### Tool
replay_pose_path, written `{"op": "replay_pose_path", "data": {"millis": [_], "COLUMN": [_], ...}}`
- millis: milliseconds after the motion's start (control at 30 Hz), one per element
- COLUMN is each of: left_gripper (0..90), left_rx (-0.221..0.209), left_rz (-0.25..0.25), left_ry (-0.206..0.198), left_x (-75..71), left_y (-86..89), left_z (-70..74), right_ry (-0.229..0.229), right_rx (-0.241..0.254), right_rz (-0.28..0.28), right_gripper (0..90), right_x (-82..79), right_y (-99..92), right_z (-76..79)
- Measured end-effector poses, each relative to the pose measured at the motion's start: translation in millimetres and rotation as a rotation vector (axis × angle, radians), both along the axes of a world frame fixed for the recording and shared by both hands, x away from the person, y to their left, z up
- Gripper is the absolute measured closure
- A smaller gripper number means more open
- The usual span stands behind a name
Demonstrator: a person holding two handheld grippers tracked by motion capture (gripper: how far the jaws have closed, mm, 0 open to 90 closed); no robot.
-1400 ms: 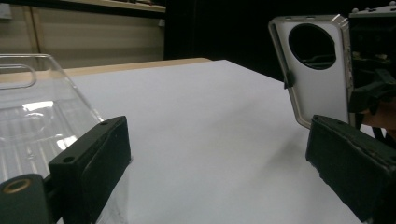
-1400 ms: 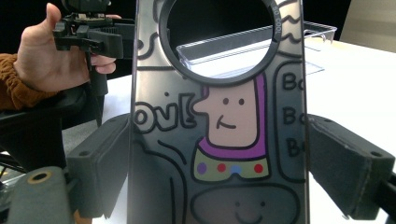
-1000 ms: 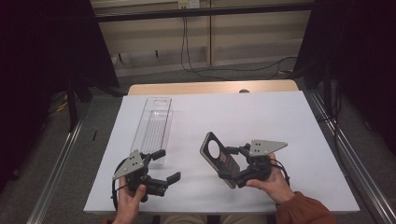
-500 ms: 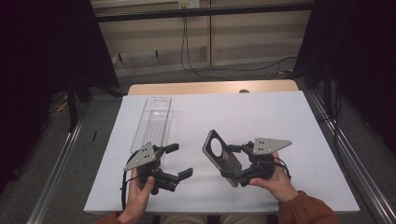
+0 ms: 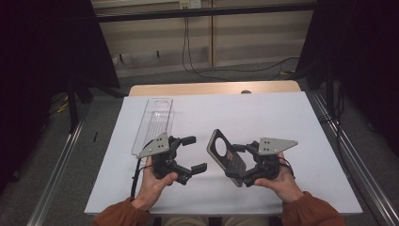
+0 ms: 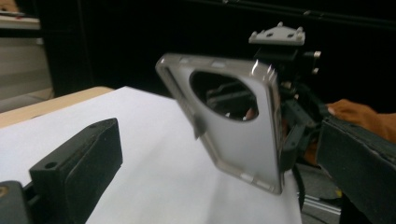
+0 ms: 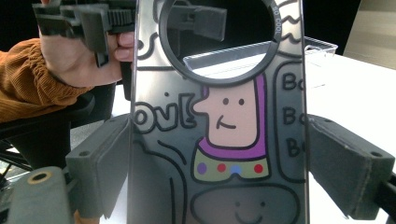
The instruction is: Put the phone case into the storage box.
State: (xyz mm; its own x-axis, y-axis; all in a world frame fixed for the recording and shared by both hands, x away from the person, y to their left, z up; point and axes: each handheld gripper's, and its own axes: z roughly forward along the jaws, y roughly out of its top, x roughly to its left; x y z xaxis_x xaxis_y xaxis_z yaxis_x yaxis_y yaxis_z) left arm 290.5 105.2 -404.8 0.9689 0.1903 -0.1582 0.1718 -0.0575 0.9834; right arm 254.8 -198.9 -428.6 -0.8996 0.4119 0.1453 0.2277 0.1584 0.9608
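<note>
Left gripper [image 5: 191, 154] — jaws spread wide, holding nothing — faces right toward the translucent grey phone case with a round camera cut-out [image 5: 226, 157], near but not touching. The right gripper [image 5: 241, 162] clamps the case's long edges, its long axis tilted up and leftward above the white table [image 5: 282, 113].

You see a glossy, see-through plastic phone case [image 7: 219, 121], matt black jaw pads on your right gripper [image 7: 219, 177], a clear plastic tray [image 5: 153, 125] beyond it, a matt white tabletop [image 5: 263, 113].
</note>
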Motion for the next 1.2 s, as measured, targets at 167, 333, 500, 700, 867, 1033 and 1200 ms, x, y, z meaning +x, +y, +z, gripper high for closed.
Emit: {"op": "replay_pose_path", "data": {"millis": [167, 333, 500, 700, 867, 1033, 1200], "left_gripper": [0.8, 0.8, 0.8, 0.8, 0.8, 0.8, 0.8], "left_rx": [-0.005, -0.034, -0.032, -0.023, -0.041, -0.039, -0.051], "left_rz": [-0.051, -0.055, -0.09, -0.094, -0.137, -0.145, -0.157], "left_ry": [-0.01, -0.01, -0.014, -0.004, 0.002, 0.013, 0.012], "left_x": [10.5, 12.4, 10.0, 12.9, 13.6, 12.1, 14.1], "left_y": [-11.1, -15.6, -16.0, -16.0, -17.9, -22.5, -25.6], "left_z": [5.5, 1.5, -1.8, -3.6, -5.1, -7.3, -7.8], "right_ry": [-0.002, -0.004, -0.006, -0.006, 0.003, 0.011, 0.019], "right_rx": [-0.001, 0.005, 0.007, 0.007, 0.024, 0.049, 0.045], "right_rz": [-0.005, -0.007, -0.002, 0.022, 0.049, 0.049, 0.075], "right_gripper": [12.0, 12.0, 12.0, 12.0, 12.0, 12.0, 12.0], "right_x": [0.1, 0.2, 0.4, -1.1, -1.9, -1.4, -2.0], "right_y": [-1.5, -3.7, -2.7, 0.8, 2.5, 1.8, 5.7], "right_z": [-0.7, -0.7, -1.3, -1.4, -1.5, -0.7, -1.8]}}
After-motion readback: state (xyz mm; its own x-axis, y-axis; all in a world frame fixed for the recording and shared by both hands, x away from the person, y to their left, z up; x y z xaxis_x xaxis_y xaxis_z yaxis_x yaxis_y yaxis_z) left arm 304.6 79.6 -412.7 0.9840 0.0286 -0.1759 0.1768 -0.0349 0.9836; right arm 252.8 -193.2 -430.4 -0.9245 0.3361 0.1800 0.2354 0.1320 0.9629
